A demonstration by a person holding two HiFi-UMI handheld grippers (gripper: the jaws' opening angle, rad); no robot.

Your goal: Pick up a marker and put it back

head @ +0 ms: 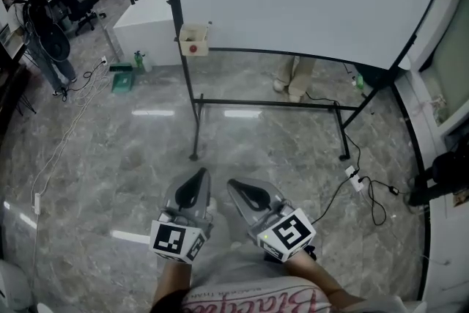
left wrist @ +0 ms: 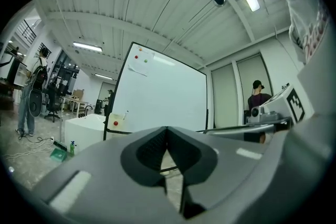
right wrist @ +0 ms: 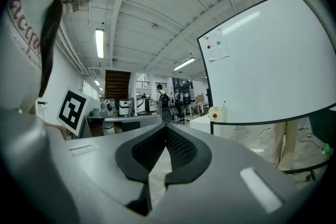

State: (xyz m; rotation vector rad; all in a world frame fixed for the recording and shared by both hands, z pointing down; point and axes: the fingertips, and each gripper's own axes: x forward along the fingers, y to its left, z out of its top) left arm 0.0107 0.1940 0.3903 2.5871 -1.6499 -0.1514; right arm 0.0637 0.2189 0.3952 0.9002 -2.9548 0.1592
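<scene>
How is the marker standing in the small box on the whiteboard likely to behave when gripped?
The marker looks thin and straight, so it is probably stiff and light. Only its top shows above the box, so a grip there may be shallow. It stands slightly tilted, so a nudge could tip it.

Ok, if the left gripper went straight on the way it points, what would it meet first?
Probably the big white whiteboard on its black frame, near its lower edge; nothing shows between.

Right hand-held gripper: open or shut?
Shut. In the right gripper view, the right hand-held gripper shows its tips meeting, nothing between them.
</scene>
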